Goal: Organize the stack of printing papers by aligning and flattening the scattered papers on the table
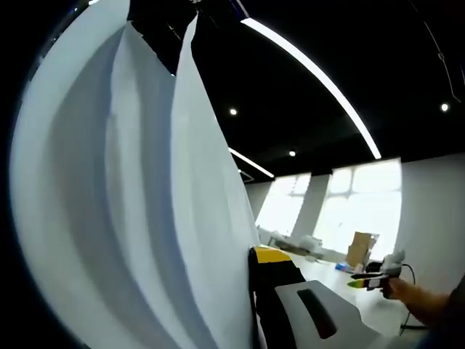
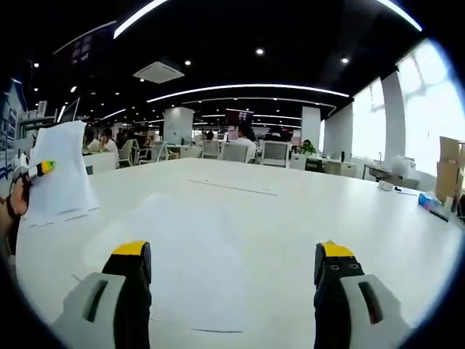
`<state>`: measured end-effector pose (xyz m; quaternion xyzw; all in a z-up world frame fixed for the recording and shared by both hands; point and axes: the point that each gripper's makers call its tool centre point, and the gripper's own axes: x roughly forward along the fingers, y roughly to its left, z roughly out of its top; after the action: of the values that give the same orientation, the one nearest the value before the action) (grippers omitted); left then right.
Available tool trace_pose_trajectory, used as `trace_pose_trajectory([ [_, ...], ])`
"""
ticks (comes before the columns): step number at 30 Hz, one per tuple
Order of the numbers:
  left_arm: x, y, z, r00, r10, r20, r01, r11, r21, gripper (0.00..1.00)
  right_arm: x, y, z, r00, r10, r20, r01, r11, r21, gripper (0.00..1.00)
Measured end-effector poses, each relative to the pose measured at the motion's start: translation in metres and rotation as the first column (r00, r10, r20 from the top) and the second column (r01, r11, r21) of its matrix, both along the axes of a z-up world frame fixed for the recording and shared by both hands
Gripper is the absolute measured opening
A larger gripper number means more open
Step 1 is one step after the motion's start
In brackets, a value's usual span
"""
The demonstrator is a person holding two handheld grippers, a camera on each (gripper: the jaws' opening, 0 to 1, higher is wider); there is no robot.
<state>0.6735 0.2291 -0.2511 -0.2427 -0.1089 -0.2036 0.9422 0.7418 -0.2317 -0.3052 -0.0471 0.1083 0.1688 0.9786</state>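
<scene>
Above the table (image 2: 240, 218), at its left end as the right gripper view has it, the left claw (image 2: 33, 173) holds the papers (image 2: 64, 180) upright, their lower edge at or just over the surface, so the step in hand looks like squaring the stack by standing it on edge. In the left gripper view the same papers (image 1: 138, 203) rise against the ceiling in several loose white sheets that bow and fan apart toward the top, their upper corners uneven, so they are plainly not yet aligned. The left claw (image 1: 254, 291) appears clamped on their lower part, though one jaw is hidden behind the sheets and I judge the grip mainly from the paper standing up with nothing else under it. The right claw (image 2: 231, 265) hovers low over the bare table with its jaws spread wide and nothing between them; it shows small in the left gripper view (image 1: 360, 280), held by a hand (image 1: 410, 298). The next move, as I judge it, calls for tapping the lower edge on the table to settle the sheets level, with the free right claw brought in to steady or press the loose side, then laying the stack flat.
</scene>
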Motion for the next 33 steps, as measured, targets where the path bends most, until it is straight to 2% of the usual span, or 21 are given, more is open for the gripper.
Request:
trace_pose_trajectory([
  [33,0.0005,-0.0005,0.0001,1.000,-0.001,0.001,0.001,1.000,-0.001,0.07,0.0029,0.0010,-0.0032,1.000,-0.003,-0.001,0.004,1.000,0.006,0.88],
])
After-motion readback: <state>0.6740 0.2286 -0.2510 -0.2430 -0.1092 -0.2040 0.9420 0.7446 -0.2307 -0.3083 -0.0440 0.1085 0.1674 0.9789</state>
